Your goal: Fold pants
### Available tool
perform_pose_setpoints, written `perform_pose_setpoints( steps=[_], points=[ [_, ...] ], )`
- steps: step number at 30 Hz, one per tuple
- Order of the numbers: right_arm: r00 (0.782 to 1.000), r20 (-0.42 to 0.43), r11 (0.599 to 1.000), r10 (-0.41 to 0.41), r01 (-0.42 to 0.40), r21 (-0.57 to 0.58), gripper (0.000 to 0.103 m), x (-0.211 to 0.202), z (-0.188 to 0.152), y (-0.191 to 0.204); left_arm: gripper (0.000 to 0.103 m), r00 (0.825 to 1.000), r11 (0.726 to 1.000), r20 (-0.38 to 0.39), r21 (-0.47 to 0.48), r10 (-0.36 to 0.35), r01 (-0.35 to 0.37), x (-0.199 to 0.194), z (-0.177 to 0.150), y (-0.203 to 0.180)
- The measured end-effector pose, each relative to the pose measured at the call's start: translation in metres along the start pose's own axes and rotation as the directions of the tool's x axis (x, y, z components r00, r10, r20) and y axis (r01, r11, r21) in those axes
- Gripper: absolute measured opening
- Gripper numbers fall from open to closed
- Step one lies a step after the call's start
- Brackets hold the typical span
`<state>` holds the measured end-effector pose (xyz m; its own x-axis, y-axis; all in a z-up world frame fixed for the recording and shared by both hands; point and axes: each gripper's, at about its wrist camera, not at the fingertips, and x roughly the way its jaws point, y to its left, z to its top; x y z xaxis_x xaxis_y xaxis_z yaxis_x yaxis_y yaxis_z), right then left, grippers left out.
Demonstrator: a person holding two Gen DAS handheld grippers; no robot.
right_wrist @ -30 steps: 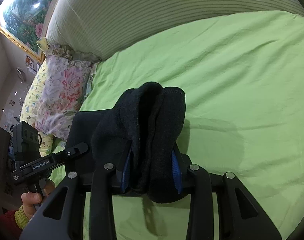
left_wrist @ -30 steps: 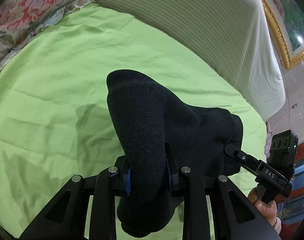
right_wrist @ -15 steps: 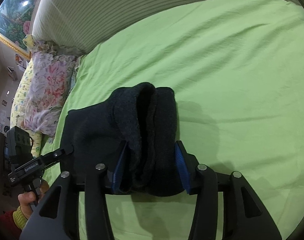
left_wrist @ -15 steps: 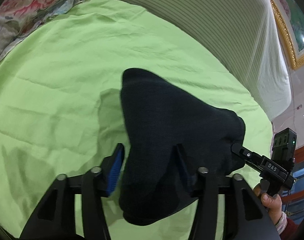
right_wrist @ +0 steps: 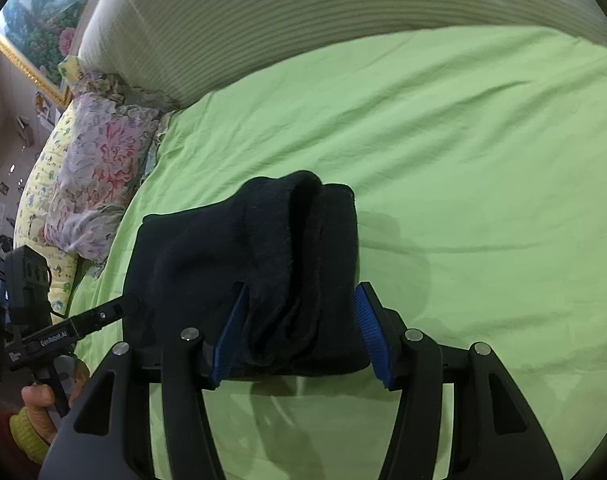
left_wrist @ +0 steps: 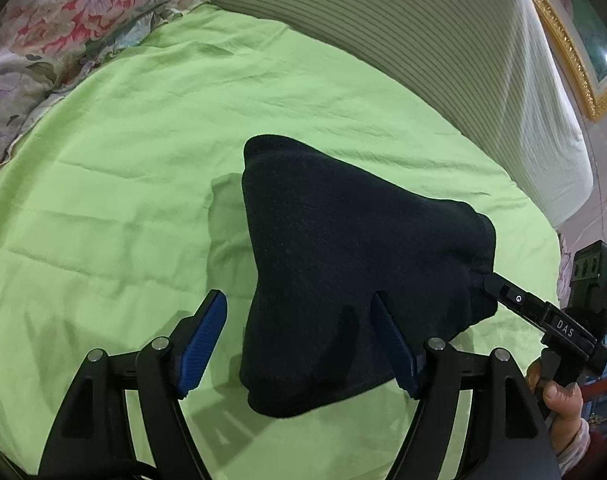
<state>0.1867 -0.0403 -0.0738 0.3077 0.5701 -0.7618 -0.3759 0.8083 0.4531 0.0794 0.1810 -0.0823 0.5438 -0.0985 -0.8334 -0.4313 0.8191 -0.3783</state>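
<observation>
The dark navy pants lie folded into a thick bundle on the green bedsheet. My left gripper is open, its blue pads spread wide, with the bundle's near end between them and not clamped. In the right wrist view the pants show as a stack of layers. My right gripper is open, its pads standing just outside the bundle's other end. Each gripper shows in the other's view, the right one touching the bundle's far corner, the left one at the bundle's left edge.
A striped white bolster runs along the far side of the bed. Floral pillows lie at one end. A gold-framed picture hangs on the wall behind. The green sheet stretches wide beyond the bundle.
Both grippers were shut on the pants a second ago. The left opened first, then the right spread its pads. The bundle has settled flatter on the sheet.
</observation>
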Motion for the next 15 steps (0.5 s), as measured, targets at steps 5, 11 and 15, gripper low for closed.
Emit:
perform_pose_setpoints(
  steps=[5,11,15],
  points=[
    [0.999,0.033,0.998,-0.024,0.026,-0.064,0.057,-0.011,-0.009,0.014,0.079,0.999,0.999,0.024,0.028,0.04,-0.04,-0.011,-0.009,-0.007],
    [0.996,0.084,0.987,-0.04,0.052,-0.152,0.066,-0.025,-0.022,0.03,0.08,0.996,0.997,0.061,0.046,0.063,-0.066,-0.021,-0.025,-0.013],
    [0.993,0.103,0.978,-0.058,0.077,-0.192,0.074,-0.03,-0.033,0.038,0.08,0.988,0.992,0.116,0.055,0.103,-0.11,-0.03,-0.04,-0.019]
  ],
)
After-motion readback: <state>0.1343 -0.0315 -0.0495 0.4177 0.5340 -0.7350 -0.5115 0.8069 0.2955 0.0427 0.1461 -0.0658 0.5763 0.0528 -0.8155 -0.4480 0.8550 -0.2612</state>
